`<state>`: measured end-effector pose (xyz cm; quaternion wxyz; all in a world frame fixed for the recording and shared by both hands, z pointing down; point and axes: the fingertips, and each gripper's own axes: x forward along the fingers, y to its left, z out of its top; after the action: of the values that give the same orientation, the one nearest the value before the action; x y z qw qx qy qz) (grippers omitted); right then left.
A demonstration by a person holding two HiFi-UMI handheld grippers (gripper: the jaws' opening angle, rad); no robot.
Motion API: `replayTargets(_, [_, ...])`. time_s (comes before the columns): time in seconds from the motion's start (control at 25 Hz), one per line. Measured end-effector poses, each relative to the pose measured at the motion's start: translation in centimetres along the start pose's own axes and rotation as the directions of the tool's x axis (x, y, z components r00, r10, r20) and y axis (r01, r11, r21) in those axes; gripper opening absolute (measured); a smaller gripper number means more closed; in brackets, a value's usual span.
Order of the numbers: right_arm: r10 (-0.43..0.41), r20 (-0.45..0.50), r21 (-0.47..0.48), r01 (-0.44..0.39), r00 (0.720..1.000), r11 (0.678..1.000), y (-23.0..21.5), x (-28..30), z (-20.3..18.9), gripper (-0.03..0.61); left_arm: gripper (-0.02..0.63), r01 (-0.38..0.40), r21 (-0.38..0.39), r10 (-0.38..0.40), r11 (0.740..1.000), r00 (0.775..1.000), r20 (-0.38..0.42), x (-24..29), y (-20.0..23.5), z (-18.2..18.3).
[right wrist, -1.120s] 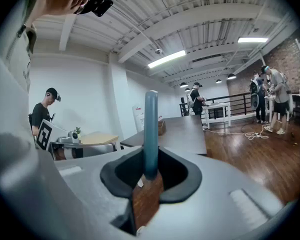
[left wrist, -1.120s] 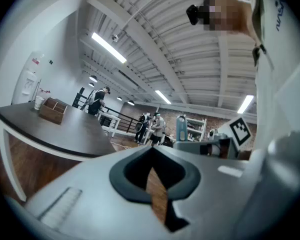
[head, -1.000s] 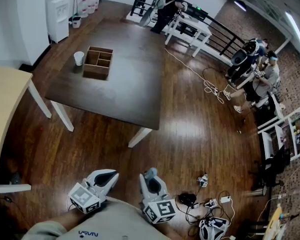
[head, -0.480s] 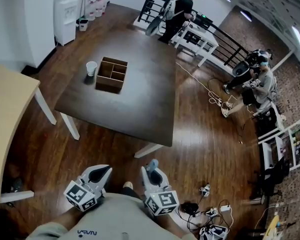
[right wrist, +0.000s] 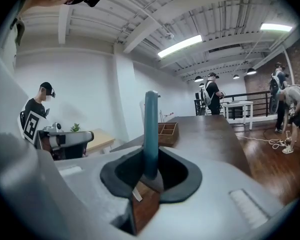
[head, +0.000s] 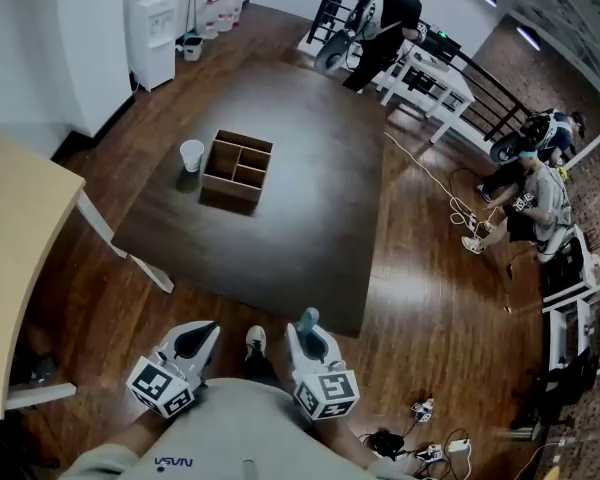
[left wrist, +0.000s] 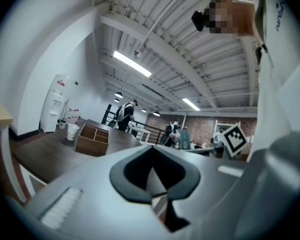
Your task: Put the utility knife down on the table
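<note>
My right gripper (head: 307, 321) is shut on a teal utility knife (head: 307, 317), which stands up between the jaws (right wrist: 151, 134). It hovers over the floor just short of the near edge of the dark table (head: 300, 228). My left gripper (head: 203, 334) is beside it on the left, also short of the table. Its jaws look shut with nothing between them (left wrist: 150, 160). On the table's far left part stand a wooden divided box (head: 238, 168) and a white cup (head: 191, 155).
A light wooden table (head: 20, 248) stands at the left. A person (head: 385, 18) works at white benches behind the dark table. Other people (head: 530, 188) sit at the right. Cables and devices (head: 425, 438) lie on the floor at the lower right.
The dark table has come closer and lower in the head view. Both grippers have moved forward toward its near edge, the knife still in the right one.
</note>
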<state>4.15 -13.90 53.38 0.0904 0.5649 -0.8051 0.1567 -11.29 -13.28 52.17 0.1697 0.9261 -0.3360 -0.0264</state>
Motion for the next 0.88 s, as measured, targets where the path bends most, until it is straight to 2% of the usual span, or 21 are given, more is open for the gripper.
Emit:
replayTargets(0.24, [0.058, -0.095, -0.010, -0.059, 0.994, 0.998, -5.2, 5.9, 0.0, 0.071, 0.002, -0.040, 0.032, 0.041, 0.999, 0.998, -0.036, 7.2, 2.3, 1.4])
replayTargets(0.44, [0.062, -0.237, -0.037, -0.073, 0.970, 0.997, -10.5, 10.8, -2.3, 0.071, 0.002, -0.053, 0.023, 0.055, 0.998, 0.992, -0.112, 14.0, 4.7, -0.1])
replayTargets(0.64, [0.031, -0.425, -0.114, -0.088, 0.905, 0.990, -15.8, 15.6, -7.2, 0.071, 0.002, -0.063, -0.009, 0.059, 0.998, 0.977, -0.205, 18.8, 6.7, -3.3])
replayTargets(0.88, [0.022, -0.602, -0.156, -0.145, 0.799, 0.977, -18.9, 17.7, -11.3, 0.071, 0.002, -0.082, -0.033, 0.069, 0.996, 0.953, -0.295, 20.7, 7.4, -6.0])
